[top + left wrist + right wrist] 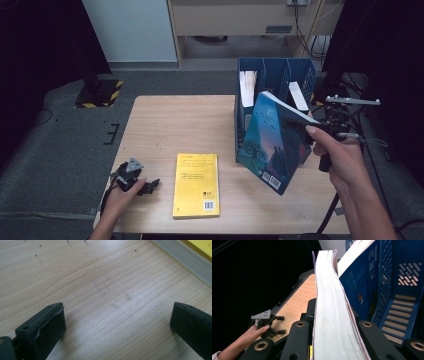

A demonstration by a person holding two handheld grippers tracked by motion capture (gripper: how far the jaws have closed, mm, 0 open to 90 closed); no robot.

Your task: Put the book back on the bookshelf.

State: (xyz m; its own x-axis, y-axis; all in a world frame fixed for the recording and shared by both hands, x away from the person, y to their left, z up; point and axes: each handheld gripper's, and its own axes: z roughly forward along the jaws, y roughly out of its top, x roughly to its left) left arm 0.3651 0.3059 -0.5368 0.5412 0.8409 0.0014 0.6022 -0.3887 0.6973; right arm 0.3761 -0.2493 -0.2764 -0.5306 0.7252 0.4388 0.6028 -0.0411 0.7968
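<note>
My right gripper (301, 125) is shut on the page edge of a dark blue illustrated book (272, 145), which hangs tilted above the table in front of the blue file rack (274, 75). In the right gripper view the book's pale page block (329, 315) runs up between the jaws of my right gripper (332, 330). A yellow book (196, 185) lies flat near the table's front edge. My left gripper (149, 186) rests on the table just left of it. In the left gripper view my left gripper (117, 322) stands open over bare wood, the yellow book's (185, 260) edge at upper right.
The blue rack (404, 297) stands at the table's back right and holds white-edged books (247, 87) in its slots, with a blue-covered book (362, 277) leaning inside. The wooden table (175, 125) is bare at left and centre. Cables hang right of the rack.
</note>
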